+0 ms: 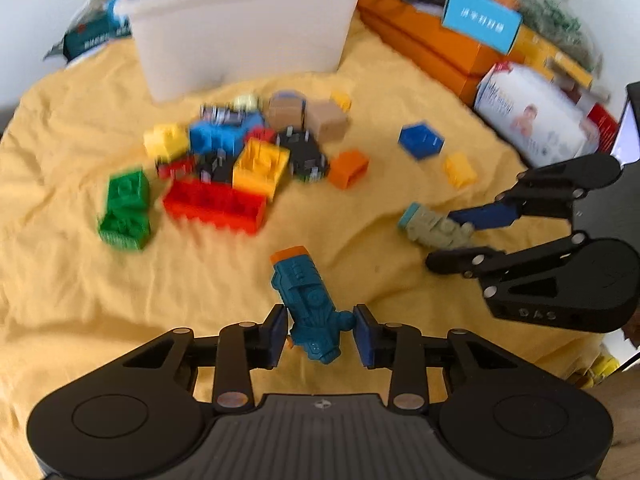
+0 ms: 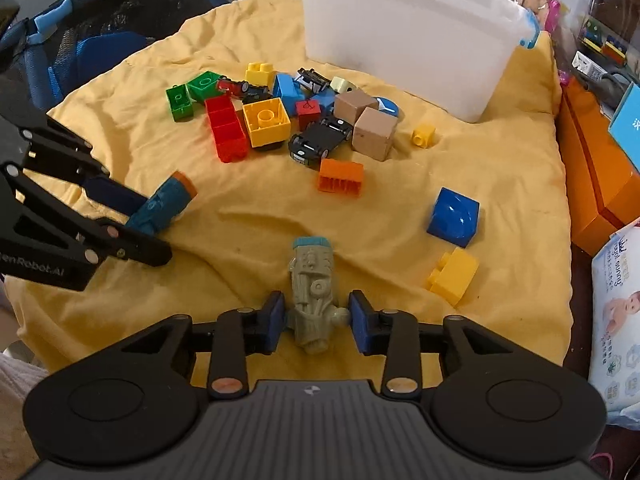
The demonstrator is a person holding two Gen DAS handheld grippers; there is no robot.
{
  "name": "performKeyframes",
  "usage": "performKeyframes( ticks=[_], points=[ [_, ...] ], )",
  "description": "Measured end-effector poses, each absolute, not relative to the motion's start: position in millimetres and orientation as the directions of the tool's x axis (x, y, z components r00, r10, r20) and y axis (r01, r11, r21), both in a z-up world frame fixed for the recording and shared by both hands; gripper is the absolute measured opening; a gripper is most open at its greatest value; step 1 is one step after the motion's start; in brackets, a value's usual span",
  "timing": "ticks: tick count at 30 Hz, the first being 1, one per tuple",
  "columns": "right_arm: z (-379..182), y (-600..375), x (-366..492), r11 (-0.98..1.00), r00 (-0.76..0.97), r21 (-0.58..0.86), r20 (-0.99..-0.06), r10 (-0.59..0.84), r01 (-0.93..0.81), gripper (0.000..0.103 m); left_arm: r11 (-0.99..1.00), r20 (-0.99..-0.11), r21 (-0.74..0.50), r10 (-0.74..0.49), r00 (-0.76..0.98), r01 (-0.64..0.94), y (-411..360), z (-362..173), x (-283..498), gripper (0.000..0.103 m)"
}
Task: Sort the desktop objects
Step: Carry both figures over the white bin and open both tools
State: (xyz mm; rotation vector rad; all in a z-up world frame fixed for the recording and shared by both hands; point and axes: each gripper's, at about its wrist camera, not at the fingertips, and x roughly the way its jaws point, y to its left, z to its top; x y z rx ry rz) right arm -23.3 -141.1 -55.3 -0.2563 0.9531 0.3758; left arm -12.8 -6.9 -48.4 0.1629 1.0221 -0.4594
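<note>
Left gripper (image 1: pixel 321 330) pinches teal plastic toy train (image 1: pixel 308 300); right gripper (image 2: pixel 316 322) pinches grey-green plastic toy train (image 2: pixel 312 292), both on yellow cloth (image 2: pixel 248 220).

Heap of coloured plastic building blocks (image 1: pixel 216 168), beyond the fingers: motion-blurred. White translucent plastic storage tub (image 1: pixel 240 28), farther beyond: blurred, top cut off by the edge.

Cloth (image 2: pixel 500 152) plain yellow. Left toy train (image 1: pixel 310 304) teal, orange end cap. Right toy train (image 2: pixel 314 288) grey-green, light blue cap. Gripper pads (image 2: pixel 276 322) dark blue, arms black. Bin (image 2: pixel 400 36) translucent white. 2 wooden cubes (image 2: pixel 374 134) tan.
</note>
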Motion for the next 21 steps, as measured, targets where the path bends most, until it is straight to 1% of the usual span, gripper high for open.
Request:
performKeyframes(
  ticks=[2, 11, 17, 21],
  points=[
    [-46.9, -142.4, -22.0, 0.913, 0.539, -0.042, -0.817, 0.203, -0.407, 0.038, 0.888, -0.837, -0.075, -0.303, 0.455, 0.453, -8.1, -35.3, -8.2, 0.039],
    [3.1, -149.4, 16.2, 0.929, 0.657, -0.073, -0.727, 0.2, -0.364, 0.038, 0.886, -0.738, 0.036, -0.289, 0.61, 0.463, -18.0, 28.2, 41.2, 0.039],
    [39.9, -155.3, 63.0, 0.944, 0.739, -0.101, -0.65, 0.176, -0.314, 0.038, 0.903, -0.635, 0.098, -0.267, 0.725, 0.418, -17.9, 79.9, 95.5, 0.039],
    [67.9, -159.8, 103.3, 0.958, 0.795, -0.108, -0.586, 0.155, -0.266, 0.038, 0.91, -0.581, 0.134, -0.248, 0.775, 0.392, -21.1, 102.4, 136.9, 0.039]
  ],
)
